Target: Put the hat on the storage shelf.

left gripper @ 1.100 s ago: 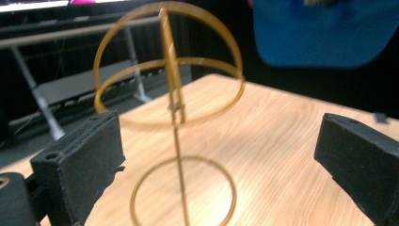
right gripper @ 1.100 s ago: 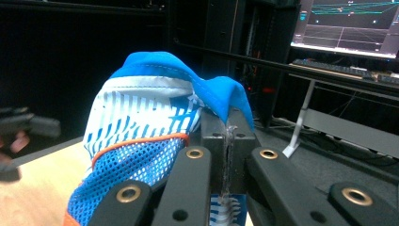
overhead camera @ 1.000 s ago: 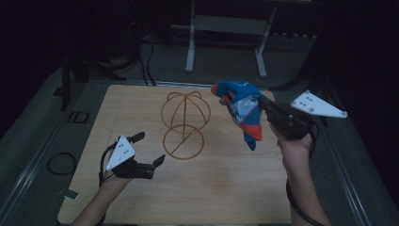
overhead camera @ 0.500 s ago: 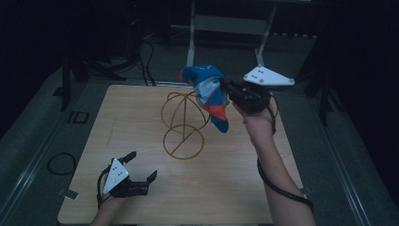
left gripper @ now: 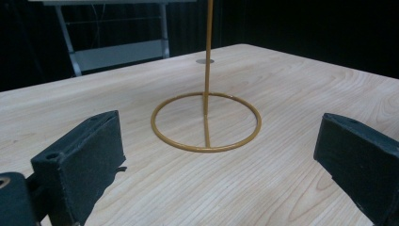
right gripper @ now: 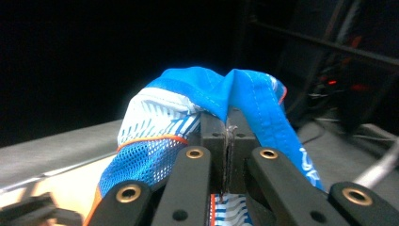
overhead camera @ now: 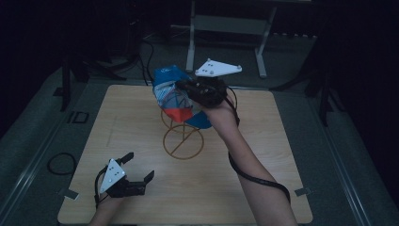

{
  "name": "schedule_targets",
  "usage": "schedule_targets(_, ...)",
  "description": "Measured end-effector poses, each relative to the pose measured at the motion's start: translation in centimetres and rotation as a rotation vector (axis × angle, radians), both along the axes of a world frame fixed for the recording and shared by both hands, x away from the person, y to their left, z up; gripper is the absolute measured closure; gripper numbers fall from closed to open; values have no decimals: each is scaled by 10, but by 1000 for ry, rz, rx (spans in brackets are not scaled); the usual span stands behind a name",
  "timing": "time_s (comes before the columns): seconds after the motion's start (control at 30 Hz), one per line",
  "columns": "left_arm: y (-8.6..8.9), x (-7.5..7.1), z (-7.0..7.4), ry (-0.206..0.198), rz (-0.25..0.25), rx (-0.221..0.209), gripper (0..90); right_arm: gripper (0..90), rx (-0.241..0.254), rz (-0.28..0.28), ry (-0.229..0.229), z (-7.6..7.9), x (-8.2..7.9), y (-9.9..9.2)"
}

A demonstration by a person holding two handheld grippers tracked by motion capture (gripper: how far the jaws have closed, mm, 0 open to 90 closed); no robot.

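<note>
**Right gripper holds a blue cap over the wire stand**

The right gripper (overhead camera: 184, 87) is clamped tight on a fold of the blue cap (overhead camera: 171, 94), its two jaws pressed together with the cloth pinched between them, as the right gripper view shows plainly (right gripper: 228, 136). Taking the wire stand (overhead camera: 182, 136) as the marker: the wooden table (overhead camera: 263, 155) lies under it, the largest thing here, pale and bare around the stand's ring base. The stand sits a little beyond the middle of the table, toward the far edge. The person's right forearm (overhead camera: 249, 165) reaches up from the near edge, passing to the right of the stand, with a black cable looped around it.

The cap, blue with white, red and mesh panels (right gripper: 155, 141), hangs right at the top of the stand, covering the upper wire loops. Whether it rests on the wire or is just held against it, I cannot tell from here.

The left gripper (overhead camera: 139, 167) lies low on the table, near the person's side and to the left of the stand, well apart from it. Its jaws stand wide apart with nothing between them, pointing at the ring base (left gripper: 206, 121) and the upright rod rising from it.
</note>
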State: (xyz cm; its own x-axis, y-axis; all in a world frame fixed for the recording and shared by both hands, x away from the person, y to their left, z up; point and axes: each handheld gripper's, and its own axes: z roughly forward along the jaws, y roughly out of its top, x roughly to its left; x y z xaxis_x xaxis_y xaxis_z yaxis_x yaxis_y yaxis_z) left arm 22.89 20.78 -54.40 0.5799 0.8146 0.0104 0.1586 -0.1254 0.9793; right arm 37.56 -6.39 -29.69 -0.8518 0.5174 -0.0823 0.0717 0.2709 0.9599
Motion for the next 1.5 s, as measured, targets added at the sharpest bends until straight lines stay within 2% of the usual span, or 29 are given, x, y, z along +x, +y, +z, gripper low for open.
schedule_targets(0.1, 1, 1, -2, 13, 1, -5, 24, 889, -5, 39, 45, -7, 5, 6)
schedule_targets(0.2, 1, 1, -2, 12, -1, -4, 24, 888, -34, 48, 58, -17, 8, 12)
schedule_targets(0.47, 1, 2, -4, 23, -6, -2, 24, 887, -69, 40, 98, -35, 12, 14)
schedule_targets(0.73, 1, 3, -5, 32, -11, -1, 24, 881, -100, 22, 110, -47, 14, 10)
schedule_targets(0.97, 1, 4, -6, 34, -15, -3, 24, 859, -121, 8, 99, -52, 11, 3)
schedule_targets(1.07, 1, 4, -7, 40, -18, -1, 24, 831, -123, 0, 94, -53, 11, 1)
schedule_targets(1.1, 1, 4, -7, 40, -19, 1, 24, 790, -120, -4, 92, -54, 11, 0)
schedule_targets(1.2, 0, 4, -8, 40, -22, 6, 24, 749, -111, -15, 89, -53, 12, -2)
schedule_targets(1.5, 1, 4, -8, 43, -24, -4, 24, 680, -102, -26, 90, -55, 11, -7)
